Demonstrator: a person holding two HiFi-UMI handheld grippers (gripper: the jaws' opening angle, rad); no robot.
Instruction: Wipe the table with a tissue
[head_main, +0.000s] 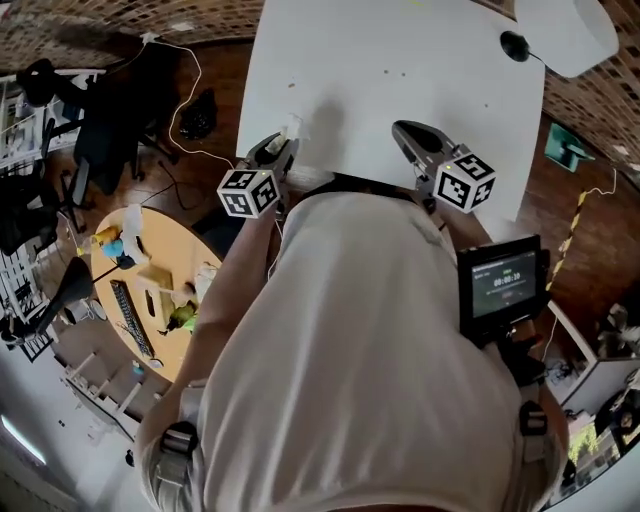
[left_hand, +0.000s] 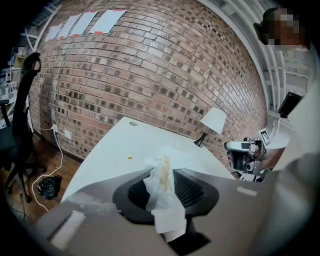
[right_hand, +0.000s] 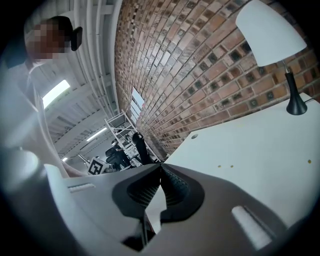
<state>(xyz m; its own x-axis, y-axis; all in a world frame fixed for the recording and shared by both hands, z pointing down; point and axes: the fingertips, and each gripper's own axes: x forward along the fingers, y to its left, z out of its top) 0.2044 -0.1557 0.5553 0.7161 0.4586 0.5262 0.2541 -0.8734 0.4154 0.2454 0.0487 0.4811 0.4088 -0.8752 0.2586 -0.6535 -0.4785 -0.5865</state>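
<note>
Both hand-held grippers are seen at the near edge of a white table (head_main: 400, 60), with the left gripper (head_main: 285, 140) and the right gripper (head_main: 405, 130) side by side and apart. In the head view their rear parts and the hands behind them are hidden by the person's torso (head_main: 350, 380).

The table is spread out ahead of both grippers, and its far edge is met by a brick wall (left_hand: 150, 75). A white lamp (head_main: 565, 30) is stood at the far corner, beyond the right gripper. Its shade is cut off by the top of the head view.

A crumpled white tissue (left_hand: 162, 195) is clamped in the left gripper (left_hand: 167, 172), whose jaws are kept narrowly apart by it. The tissue's yellow-stained top is pushed out past the tips, and its lower end is trailed back between the pads. Whether the tissue touches the table cannot be told. In the head view only a small white tuft is shown at the tips, hard to make out against the white top.

The right gripper (right_hand: 160, 167) is closed tip to tip with nothing held; the white patch below the tips is the table surface.

A few small specks (right_hand: 225, 166) are scattered ahead of the grippers, too small to be identified.
</note>
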